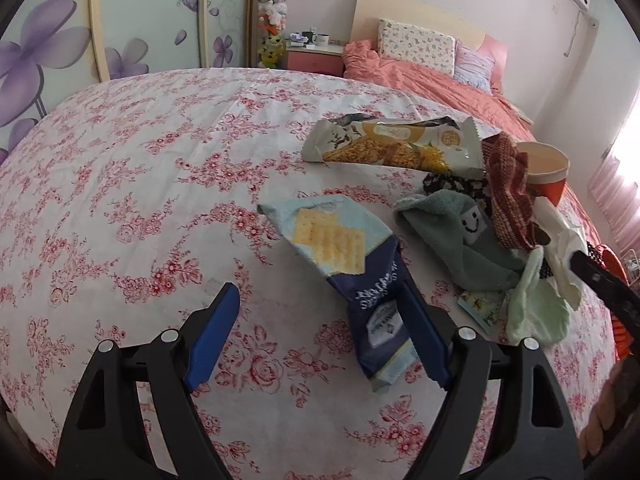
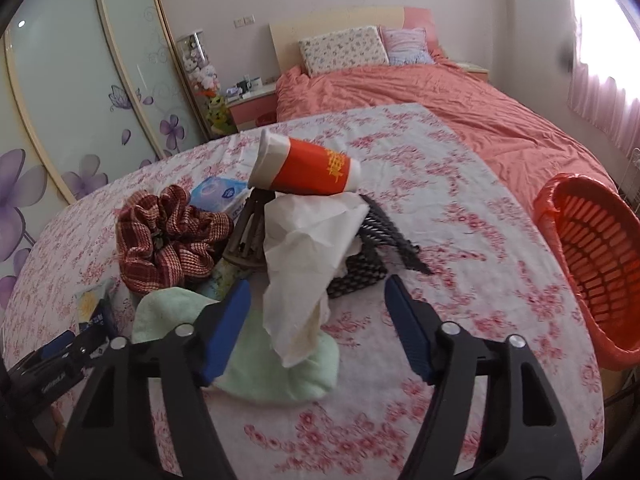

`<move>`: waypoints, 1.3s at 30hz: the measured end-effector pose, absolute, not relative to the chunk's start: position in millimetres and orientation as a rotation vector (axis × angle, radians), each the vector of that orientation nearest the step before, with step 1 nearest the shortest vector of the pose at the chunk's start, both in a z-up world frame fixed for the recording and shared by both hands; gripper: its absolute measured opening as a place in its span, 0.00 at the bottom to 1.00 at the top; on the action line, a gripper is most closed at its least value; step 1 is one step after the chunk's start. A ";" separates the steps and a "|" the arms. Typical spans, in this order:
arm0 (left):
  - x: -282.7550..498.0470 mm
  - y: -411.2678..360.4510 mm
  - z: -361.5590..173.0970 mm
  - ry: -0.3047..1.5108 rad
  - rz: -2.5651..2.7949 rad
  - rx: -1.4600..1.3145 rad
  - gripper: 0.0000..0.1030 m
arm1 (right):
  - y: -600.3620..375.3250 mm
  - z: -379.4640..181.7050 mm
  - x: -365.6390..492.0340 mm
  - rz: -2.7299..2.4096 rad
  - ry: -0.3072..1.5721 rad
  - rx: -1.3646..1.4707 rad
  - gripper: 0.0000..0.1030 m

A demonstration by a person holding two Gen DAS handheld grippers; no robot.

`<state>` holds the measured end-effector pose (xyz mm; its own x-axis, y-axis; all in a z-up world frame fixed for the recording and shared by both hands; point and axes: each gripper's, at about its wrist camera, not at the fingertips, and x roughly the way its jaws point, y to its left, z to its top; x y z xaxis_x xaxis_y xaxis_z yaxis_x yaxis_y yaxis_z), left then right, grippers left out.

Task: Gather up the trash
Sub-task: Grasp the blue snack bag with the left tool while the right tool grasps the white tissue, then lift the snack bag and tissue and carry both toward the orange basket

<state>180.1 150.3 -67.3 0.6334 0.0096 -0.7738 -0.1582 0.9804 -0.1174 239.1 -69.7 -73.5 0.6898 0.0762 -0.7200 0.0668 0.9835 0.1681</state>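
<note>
Over the flowered counter [image 1: 132, 184], the left gripper [image 1: 316, 336] is pointing steeply downward, its jaws standing wide apart around the lower end of a cracker wrapper [image 1: 344, 264]. The wrapper's dark blue end is lying against the inner face of the right-hand blue pad [image 1: 424, 340], while the other pad is standing clear of it, so nothing is being clamped. Beyond it, a second snack wrapper [image 1: 396, 148] is lying flat beside a red plaid scrunchie [image 1: 510, 196] and a grey-green cloth [image 1: 452, 236].

Further right, the right gripper [image 2: 318, 328] is also tilting down at the pile, jaws apart on either side of a crumpled white tissue [image 2: 308, 248], neither pad pressing it. The tissue is draping over a pale green cloth [image 2: 280, 372] and a black mesh piece [image 2: 360, 272]. A red paper cup [image 2: 308, 168] is lying on its side behind. An orange basket [image 2: 592, 256] is sitting at the counter's right edge.
</note>
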 end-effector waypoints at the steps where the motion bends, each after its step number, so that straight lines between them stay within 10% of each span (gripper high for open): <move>1: 181.4 149.3 -67.3 0.881 0.091 -0.180 0.79 | -68.4 -75.8 241.8 0.008 0.822 0.185 0.50; 7: 196.0 148.3 -73.4 0.908 0.107 -0.202 0.79 | -71.9 -78.7 240.2 0.012 0.826 0.194 0.26; 39: 210.2 177.5 -76.7 0.926 0.221 -0.248 0.80 | -76.9 -70.1 218.0 0.019 0.792 0.138 0.16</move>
